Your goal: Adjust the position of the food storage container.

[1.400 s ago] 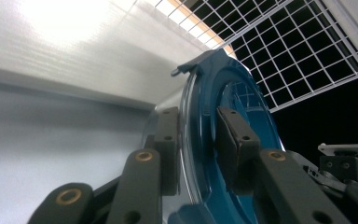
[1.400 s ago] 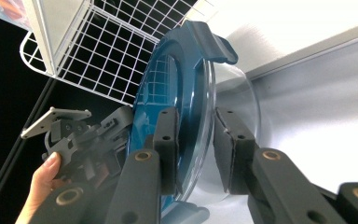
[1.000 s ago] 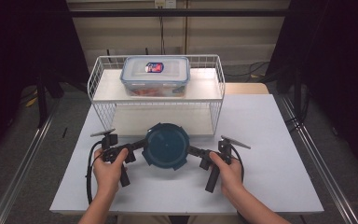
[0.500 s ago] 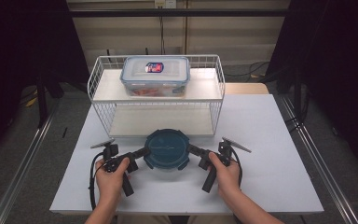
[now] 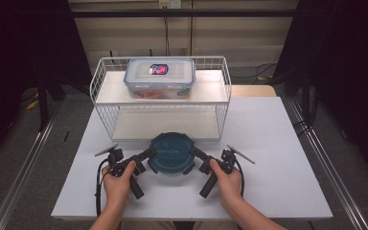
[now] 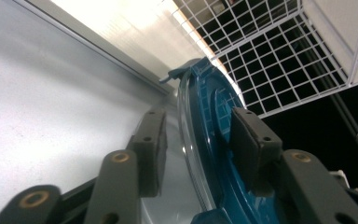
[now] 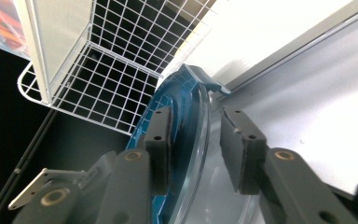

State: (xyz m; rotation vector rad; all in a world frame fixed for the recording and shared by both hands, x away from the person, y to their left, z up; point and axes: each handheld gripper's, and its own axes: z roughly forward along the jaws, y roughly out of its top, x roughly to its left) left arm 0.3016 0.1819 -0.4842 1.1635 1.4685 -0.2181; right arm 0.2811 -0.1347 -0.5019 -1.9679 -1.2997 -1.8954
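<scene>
A round clear container with a teal lid [image 5: 171,152] sits at the front middle of the white table [image 5: 278,163], just before the wire rack. My left gripper [image 5: 148,154] grips its left rim and my right gripper [image 5: 194,152] its right rim. In the left gripper view the two pads [image 6: 249,137] straddle the lid's edge [image 6: 212,112], one on the teal top, one under the clear bowl. The right gripper view has the same hold mirrored, with pads [image 7: 161,135] on either side of the lid [image 7: 182,105]. Both grippers are shut on the container.
A white wire rack [image 5: 97,91] stands behind the container, its lower shelf bare. On its top shelf rests a rectangular clear food box [image 5: 159,76] with a labelled lid. Bare table lies left and right of the hands; the front edge is close.
The container and both grippers have shifted slightly toward the person, away from the rack. The hold on the rim is unchanged.
</scene>
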